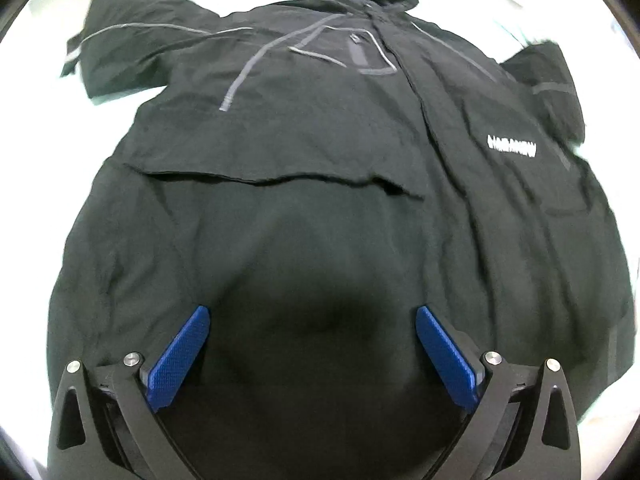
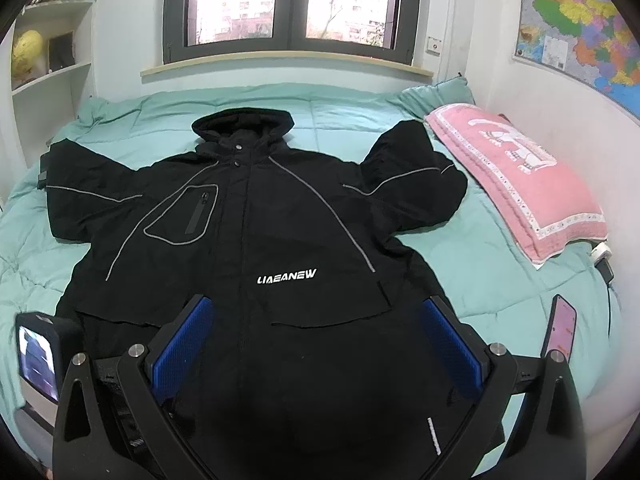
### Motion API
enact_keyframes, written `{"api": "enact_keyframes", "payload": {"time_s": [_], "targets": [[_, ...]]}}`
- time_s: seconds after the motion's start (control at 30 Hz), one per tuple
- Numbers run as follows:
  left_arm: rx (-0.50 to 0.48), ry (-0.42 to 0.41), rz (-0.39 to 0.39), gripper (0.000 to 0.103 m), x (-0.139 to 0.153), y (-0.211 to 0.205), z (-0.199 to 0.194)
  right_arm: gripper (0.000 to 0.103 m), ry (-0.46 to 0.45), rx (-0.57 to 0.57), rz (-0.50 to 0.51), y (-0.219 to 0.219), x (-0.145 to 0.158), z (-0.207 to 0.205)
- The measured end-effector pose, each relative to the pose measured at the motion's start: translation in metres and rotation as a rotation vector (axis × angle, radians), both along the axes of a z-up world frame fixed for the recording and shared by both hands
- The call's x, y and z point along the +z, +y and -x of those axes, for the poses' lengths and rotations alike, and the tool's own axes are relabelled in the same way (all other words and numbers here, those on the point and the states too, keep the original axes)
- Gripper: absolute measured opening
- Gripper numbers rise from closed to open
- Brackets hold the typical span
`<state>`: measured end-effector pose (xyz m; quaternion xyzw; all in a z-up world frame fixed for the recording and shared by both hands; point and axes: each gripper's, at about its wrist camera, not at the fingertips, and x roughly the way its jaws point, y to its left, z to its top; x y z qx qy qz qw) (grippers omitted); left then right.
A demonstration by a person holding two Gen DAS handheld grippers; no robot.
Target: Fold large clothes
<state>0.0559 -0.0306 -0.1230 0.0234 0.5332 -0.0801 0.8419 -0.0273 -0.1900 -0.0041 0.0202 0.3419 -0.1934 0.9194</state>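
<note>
Black jacket [image 2: 256, 240] beneath open gripper [image 2: 316, 308].

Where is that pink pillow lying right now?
In the right wrist view, the pink pillow lies on the teal quilt at the right side of the bed, against the wall below the map, just beyond the black jacket's sleeve.

Jacket [image 2: 256, 240] matt black woven cloth, grey reflective piping; duvet [image 2: 480, 264] quilted teal fabric; gripper pads [image 2: 182, 344] blue textured plastic, shiny metal bolts [image 2: 498, 348].
</note>
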Motion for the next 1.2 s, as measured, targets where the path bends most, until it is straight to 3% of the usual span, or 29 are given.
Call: {"api": "enact_keyframes", "payload": {"time_s": [0.2,0.3,0.4,0.67,1.2], "targets": [[0.05,-0.388,-0.026,0.102,0.116,-0.004,0.022,0.103,-0.067,-0.004,0.001,-0.001,0.019,0.013],[0.053,-0.447,0.042,0.102,0.148,0.02,0.033,0.103,-0.073,-0.002,-0.041,-0.007,0.023,0.016],[0.079,-0.462,0.076,0.102,0.157,0.03,0.039,0.103,-0.067,-0.003,-0.056,-0.01,0.024,0.017],[0.076,-0.475,0.076,0.102,0.145,0.035,0.058,0.103,-0.048,-0.003,-0.069,-0.01,0.023,0.019],[0.066,-0.427,0.082,0.102,0.131,0.033,0.053,0.103,-0.016,0.009,-0.036,-0.003,0.017,0.01]]}}
